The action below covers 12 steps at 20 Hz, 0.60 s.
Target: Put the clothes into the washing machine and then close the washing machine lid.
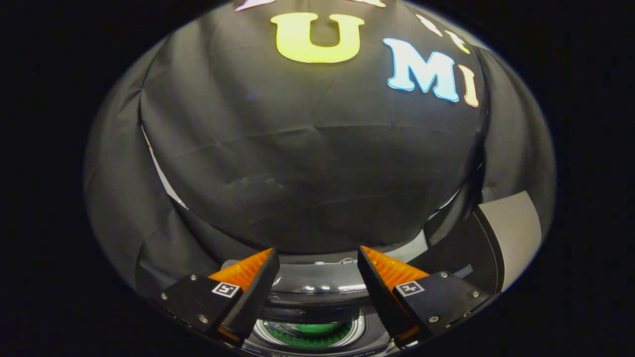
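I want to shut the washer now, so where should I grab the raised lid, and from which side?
Likely its free top edge: the lid appears to stand upright beyond the right finger, beside the washing machine opening. Come from above with the open gripper straddling that thin edge, then swing it down shut.

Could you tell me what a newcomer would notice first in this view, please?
The tongs stand open, with nothing held between the fingers. Below and between them lies the washing machine, its round opening showing something green inside the drum. Beyond the machine rises the booth's black cloth wall.
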### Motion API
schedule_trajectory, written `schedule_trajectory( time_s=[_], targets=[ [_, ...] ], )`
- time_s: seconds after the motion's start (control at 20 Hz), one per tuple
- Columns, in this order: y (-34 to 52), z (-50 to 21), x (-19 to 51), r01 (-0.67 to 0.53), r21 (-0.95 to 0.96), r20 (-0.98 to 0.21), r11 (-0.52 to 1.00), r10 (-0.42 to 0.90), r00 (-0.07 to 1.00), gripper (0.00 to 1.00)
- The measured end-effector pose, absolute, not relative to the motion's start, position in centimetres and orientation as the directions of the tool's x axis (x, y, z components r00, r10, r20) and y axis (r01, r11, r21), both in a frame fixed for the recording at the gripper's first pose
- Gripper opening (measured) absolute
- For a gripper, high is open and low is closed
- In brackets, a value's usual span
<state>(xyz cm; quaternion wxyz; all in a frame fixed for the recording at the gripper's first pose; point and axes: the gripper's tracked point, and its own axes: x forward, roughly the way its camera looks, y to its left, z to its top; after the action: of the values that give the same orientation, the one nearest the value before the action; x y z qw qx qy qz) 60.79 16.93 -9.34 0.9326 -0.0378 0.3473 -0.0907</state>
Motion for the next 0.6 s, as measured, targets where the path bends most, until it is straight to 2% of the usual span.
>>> schedule_trajectory(
  time_s=[0.3,0.6],
  targets=[
    [17.2,-9.7,57.8,0.118,-0.115,-0.589,0.986,-0.164,0.792,0.98],
    [17.8,-11.4,53.3,0.12,-0.117,-0.592,0.986,-0.166,0.788,0.98]
  ],
)
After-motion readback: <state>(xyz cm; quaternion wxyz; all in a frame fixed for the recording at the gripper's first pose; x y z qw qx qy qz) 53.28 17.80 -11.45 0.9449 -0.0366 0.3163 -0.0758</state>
